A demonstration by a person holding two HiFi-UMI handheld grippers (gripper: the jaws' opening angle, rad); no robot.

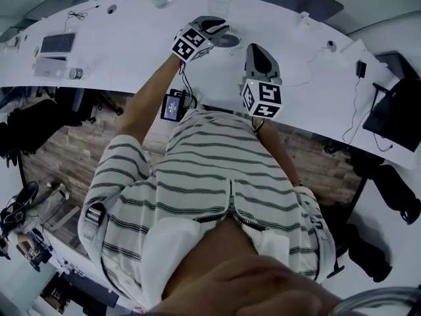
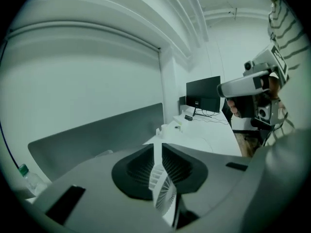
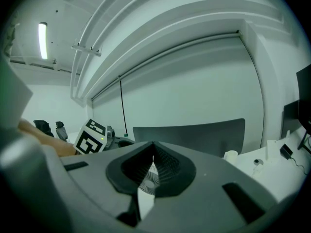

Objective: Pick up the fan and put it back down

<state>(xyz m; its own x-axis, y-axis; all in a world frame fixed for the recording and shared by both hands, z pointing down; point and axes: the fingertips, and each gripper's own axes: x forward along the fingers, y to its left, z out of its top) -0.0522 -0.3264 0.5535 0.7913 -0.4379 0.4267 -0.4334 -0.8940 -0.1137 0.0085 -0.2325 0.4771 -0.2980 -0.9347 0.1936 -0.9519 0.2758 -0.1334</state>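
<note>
The head camera looks steeply down over the person (image 1: 217,170) onto the curved desk (image 1: 131,51). The left gripper (image 1: 220,28) camera faces far and right along the desk; the right gripper (image 1: 255,50) camera faces the far wall (image 3: 194,91). Both sit close behind the fan (image 2: 163,188), and each catches the other gripper.

1. The left hand-held gripper (image 2: 158,147) is grey, with black ribbed pads (image 2: 136,171). Its cube (image 1: 191,43) bears black-and-white square markers.
2. The fan (image 2: 165,195) between its jaws is white, its grille a pattern of fine radial spokes.
3. The right hand-held gripper (image 3: 153,159) is the same grey and black.
4. The counter (image 1: 131,51) under both grippers is white.
5. Behind the grippers, the shirt (image 1: 210,170) is white with dark stripes, and the floor (image 1: 59,153) is brown wood-plank.
6. Beyond the left gripper stands a black monitor (image 2: 203,93).
</note>
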